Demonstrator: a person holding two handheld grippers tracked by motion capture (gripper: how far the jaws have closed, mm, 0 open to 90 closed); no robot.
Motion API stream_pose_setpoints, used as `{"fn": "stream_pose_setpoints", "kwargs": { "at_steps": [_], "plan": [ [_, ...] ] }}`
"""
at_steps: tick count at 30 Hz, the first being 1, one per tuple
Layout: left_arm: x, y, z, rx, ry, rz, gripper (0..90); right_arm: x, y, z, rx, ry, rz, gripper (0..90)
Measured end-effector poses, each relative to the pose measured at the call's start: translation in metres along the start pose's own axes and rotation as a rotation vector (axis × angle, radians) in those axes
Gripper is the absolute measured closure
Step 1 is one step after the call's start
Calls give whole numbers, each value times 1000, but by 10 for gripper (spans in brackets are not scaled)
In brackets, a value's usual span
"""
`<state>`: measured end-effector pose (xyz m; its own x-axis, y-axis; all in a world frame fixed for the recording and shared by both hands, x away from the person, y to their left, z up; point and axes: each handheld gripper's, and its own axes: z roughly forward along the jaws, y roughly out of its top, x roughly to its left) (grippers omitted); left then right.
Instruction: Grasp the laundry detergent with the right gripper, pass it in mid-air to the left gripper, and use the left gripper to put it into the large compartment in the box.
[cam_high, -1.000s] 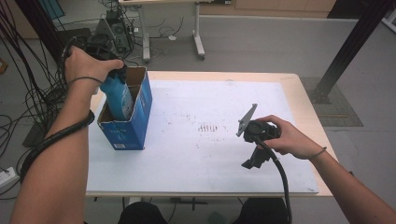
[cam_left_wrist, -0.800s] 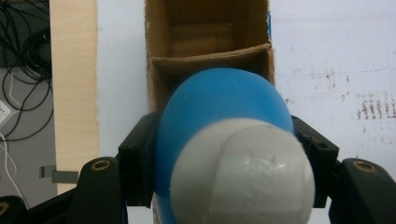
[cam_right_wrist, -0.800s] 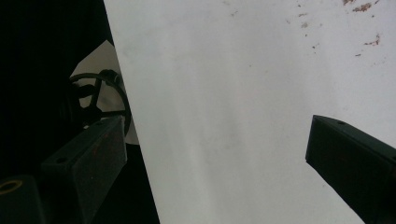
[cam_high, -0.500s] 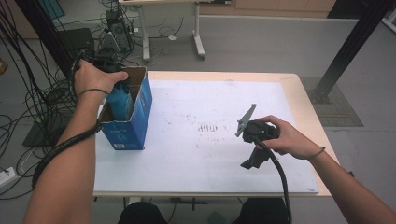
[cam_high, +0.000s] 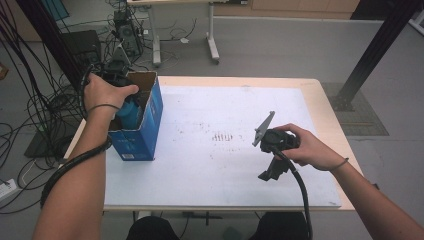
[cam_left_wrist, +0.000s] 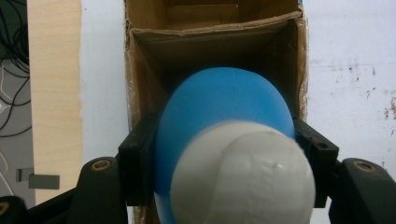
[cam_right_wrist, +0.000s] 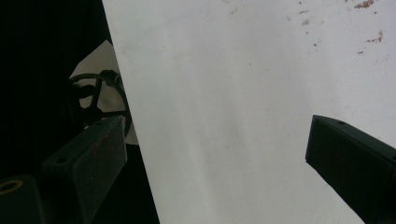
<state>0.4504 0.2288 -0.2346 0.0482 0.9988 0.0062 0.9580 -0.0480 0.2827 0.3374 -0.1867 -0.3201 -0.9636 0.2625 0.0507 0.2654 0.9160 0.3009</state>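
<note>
Over the open blue box (cam_high: 142, 131), the blue bottle (cam_left_wrist: 224, 112) with white cap (cam_left_wrist: 243, 175) is clamped by the left gripper (cam_left_wrist: 224, 154) and should be lowered straight, clear of the cardboard walls; right gripper (cam_right_wrist: 215, 154) is held open, empty.

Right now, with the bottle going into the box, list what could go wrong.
1. The blue bottle nearly fills the box opening; it could catch the torn cardboard rim and jam.
2. The box stands near the table edge with nothing bracing it; the right gripper idles apart, so a downward push may tip or slide it.
3. The left gripper could wedge inside the walls.
</note>
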Motion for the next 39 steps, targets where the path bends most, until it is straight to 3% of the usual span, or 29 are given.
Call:
{"fn": "stream_pose_setpoints", "kwargs": {
  "at_steps": [24,39],
  "plan": [
    [-1,-10,28,23,2,-5,373,2,-1,0,1,3,5,53],
    [-2,-11,32,19,5,-1,372,3,-1,0,1,3,6,53]
  ]
}}
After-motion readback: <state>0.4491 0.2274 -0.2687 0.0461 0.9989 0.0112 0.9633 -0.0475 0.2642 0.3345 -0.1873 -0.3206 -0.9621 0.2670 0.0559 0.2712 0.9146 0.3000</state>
